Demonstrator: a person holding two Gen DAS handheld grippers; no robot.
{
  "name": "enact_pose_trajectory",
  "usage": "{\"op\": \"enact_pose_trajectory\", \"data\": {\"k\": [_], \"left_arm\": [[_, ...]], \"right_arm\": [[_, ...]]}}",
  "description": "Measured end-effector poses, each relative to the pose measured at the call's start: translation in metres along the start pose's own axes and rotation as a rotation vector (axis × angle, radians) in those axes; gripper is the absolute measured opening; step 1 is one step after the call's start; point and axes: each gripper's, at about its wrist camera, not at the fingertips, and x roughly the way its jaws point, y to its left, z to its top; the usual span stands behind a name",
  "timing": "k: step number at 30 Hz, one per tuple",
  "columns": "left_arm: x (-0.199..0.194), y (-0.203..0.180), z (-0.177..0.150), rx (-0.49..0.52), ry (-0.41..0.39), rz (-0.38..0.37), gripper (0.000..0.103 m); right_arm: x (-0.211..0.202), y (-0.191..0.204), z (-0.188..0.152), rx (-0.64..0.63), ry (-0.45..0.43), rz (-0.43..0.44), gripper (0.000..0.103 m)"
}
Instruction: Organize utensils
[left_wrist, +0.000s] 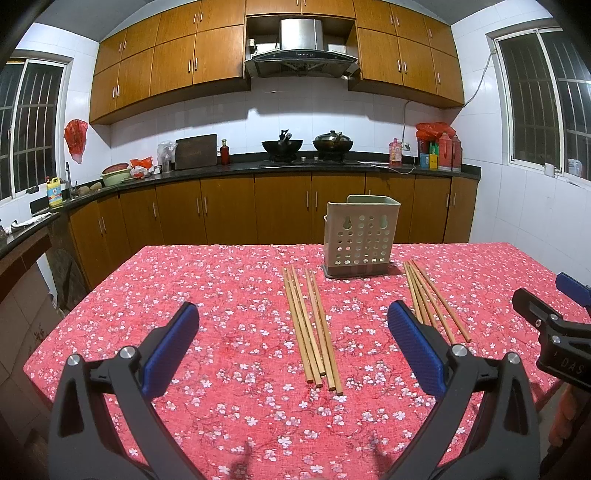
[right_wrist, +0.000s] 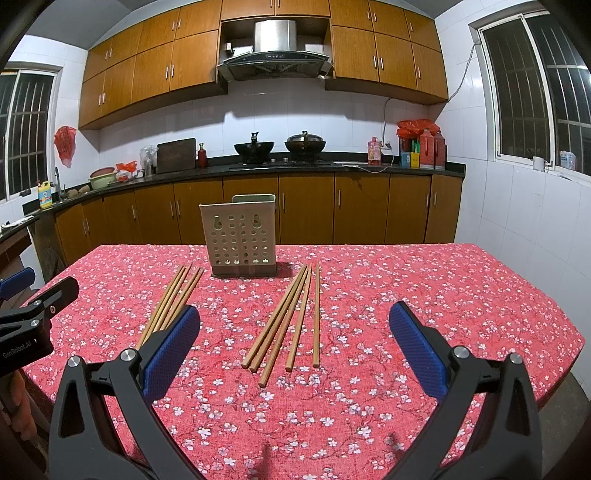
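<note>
L gripper (left_wrist: 293, 334) is hovering over the red floral tablecloth (left_wrist: 221, 288) w/ jaws spread wide, gripping nothing; its blue pads (left_wrist: 170, 350) are sitting well apart. Betw. them, on the cloth, the left bunch of chopsticks (left_wrist: 312, 326) is lying loose, tips pointing toward the far side. Just beyond, near the table's far edge, the perforated utensil holder (left_wrist: 360, 236) is standing upright & looks empty from here. To the R of it, the right bunch of chopsticks (right_wrist: 286, 321) is lying fanned out on the cloth, apart from the holder. R gripper (right_wrist: 295, 332) is hanging over that bunch, also wide, nothing betw. its pads (right_wrist: 417, 349). Both bunches are flanking the holder, neither touching it.
</note>
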Motion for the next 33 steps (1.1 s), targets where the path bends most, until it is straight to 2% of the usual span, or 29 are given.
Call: {"op": "enact_pose_trajectory", "data": {"k": [6,10,13,16,18,20,22,27,31,32,33], "left_arm": [[0.011,-0.011,-0.012,-0.003,0.020,0.006,0.099],[0.043,0.001,-0.011,-0.029,0.149,0.032,0.099],[0.070,0.011,-0.013,-0.049,0.251,0.041,0.099],[0.090,0.021,-0.013,-0.056,0.326,0.035,0.099],[0.103,0.027,-0.012,-0.057,0.363,0.027,0.099],[0.114,0.031,-0.010,-0.054,0.385,0.019,0.099],[0.123,0.033,-0.008,-0.047,0.401,0.009,0.093],[0.145,0.033,-0.011,-0.041,0.470,-0.035,0.066],[0.157,0.029,-0.018,-0.045,0.520,-0.082,0.052],[0.159,0.028,-0.019,-0.044,0.529,-0.093,0.048],[0.161,0.027,-0.021,-0.042,0.537,-0.103,0.044]], "right_arm": [[0.005,-0.004,-0.002,0.012,0.027,0.012,0.101],[0.025,-0.015,-0.005,0.043,0.107,-0.001,0.101],[0.047,-0.028,-0.008,0.092,0.204,-0.006,0.101],[0.075,-0.038,-0.008,0.111,0.312,-0.024,0.090],[0.094,-0.043,-0.008,0.119,0.381,-0.022,0.074],[0.112,-0.047,-0.007,0.137,0.439,-0.012,0.064],[0.129,-0.049,-0.006,0.152,0.471,0.000,0.055],[0.162,-0.043,-0.010,0.142,0.540,0.022,0.041],[0.178,-0.040,-0.019,0.125,0.587,0.013,0.030],[0.181,-0.040,-0.022,0.135,0.602,0.012,0.024],[0.180,-0.041,-0.023,0.140,0.582,0.010,0.021]]}}
